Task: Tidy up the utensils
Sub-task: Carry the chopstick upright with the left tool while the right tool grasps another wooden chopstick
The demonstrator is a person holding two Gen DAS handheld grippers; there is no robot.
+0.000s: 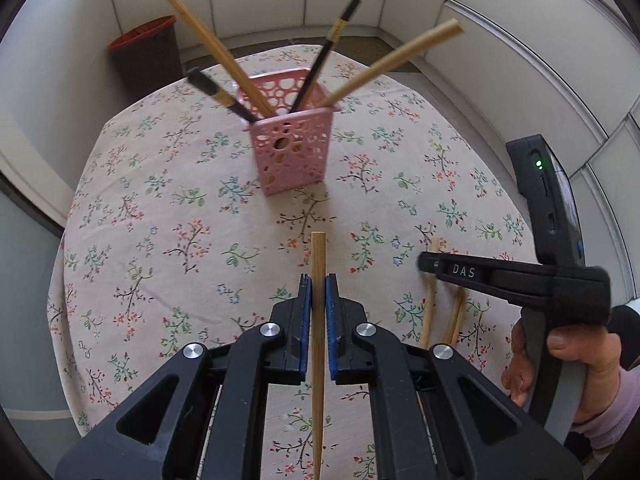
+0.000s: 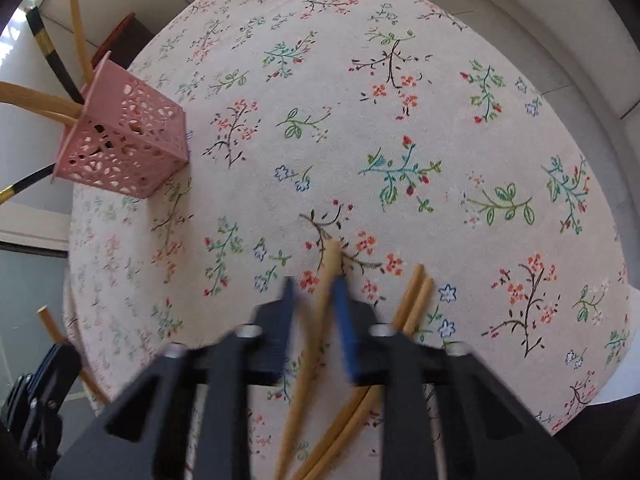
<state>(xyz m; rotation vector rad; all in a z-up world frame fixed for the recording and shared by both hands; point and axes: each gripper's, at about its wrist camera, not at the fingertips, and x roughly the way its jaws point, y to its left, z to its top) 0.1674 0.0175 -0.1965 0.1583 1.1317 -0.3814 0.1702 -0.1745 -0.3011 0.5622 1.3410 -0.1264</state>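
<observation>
My left gripper (image 1: 317,280) is shut on a bamboo chopstick (image 1: 319,256), held upright above the floral tablecloth (image 1: 168,208). Beyond it stands a pink perforated basket (image 1: 290,148) holding several chopsticks, bamboo and black. My right gripper (image 2: 314,286) points down at the cloth with a bamboo chopstick (image 2: 330,260) lying between its blurred blue pads. The right pad touches it; a gap shows on the left side. Two more bamboo chopsticks (image 2: 416,292) lie just to the right. The basket (image 2: 124,144) sits at far left in the right wrist view.
A brown bin with a red rim (image 1: 148,52) stands on the floor behind the round table. White wall panels surround it. A person's hand (image 1: 568,360) grips the right gripper's handle. The table edge curves close at left (image 2: 76,280).
</observation>
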